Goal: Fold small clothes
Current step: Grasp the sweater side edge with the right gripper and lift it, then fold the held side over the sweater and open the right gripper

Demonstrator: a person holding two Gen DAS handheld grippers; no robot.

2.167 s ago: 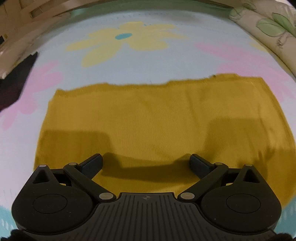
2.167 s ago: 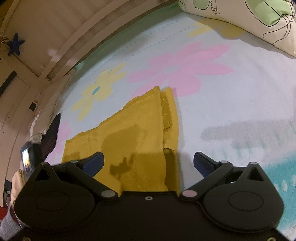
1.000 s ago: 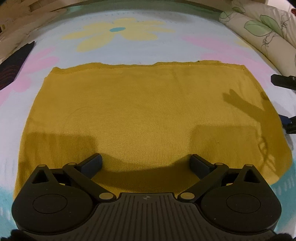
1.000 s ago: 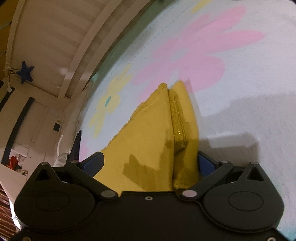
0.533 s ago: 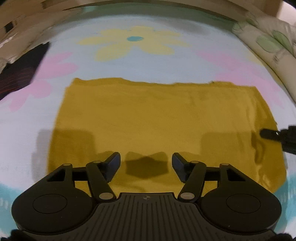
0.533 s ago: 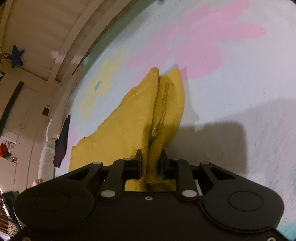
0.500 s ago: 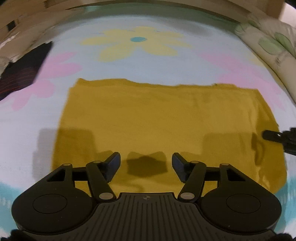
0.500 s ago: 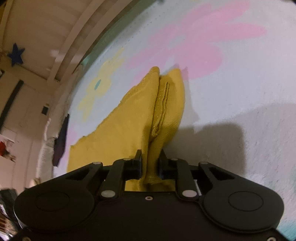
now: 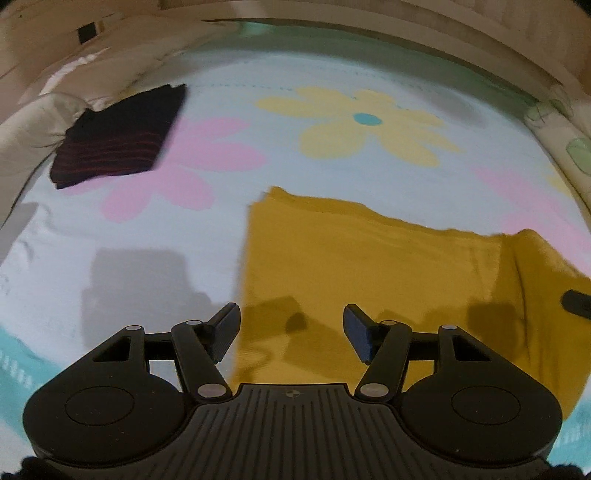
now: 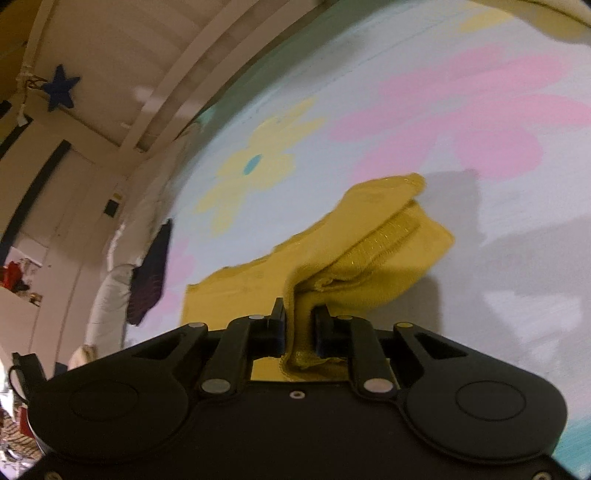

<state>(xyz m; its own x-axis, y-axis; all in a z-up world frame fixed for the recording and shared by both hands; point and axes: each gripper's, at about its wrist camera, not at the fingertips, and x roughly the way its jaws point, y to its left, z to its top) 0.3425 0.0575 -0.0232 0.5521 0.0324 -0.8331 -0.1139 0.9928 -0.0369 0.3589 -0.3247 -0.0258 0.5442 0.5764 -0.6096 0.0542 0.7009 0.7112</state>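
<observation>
A mustard-yellow knit garment (image 9: 369, 266) lies folded flat on the flowered bed sheet (image 9: 110, 229). My left gripper (image 9: 291, 332) hovers over its near left corner, jaws about half apart, and nothing is pinched between them. My right gripper (image 10: 298, 328) is shut on the garment's (image 10: 369, 236) right edge. That edge is raised off the sheet and curls over in a thick fold. In the left wrist view the lifted edge bulges at the right, where a dark tip of the right gripper (image 9: 576, 301) shows.
A dark folded garment with red stripes (image 9: 118, 136) rests at the far left of the bed, next to pale bedding (image 9: 33, 122). A leaf-print pillow (image 9: 569, 147) lines the right side. A wooden bed rail (image 9: 369, 22) runs along the far edge.
The right gripper went from wide open to shut on the garment's right edge and lifted it. The left gripper's jaws narrowed and it rose and slid toward the garment's left corner.
</observation>
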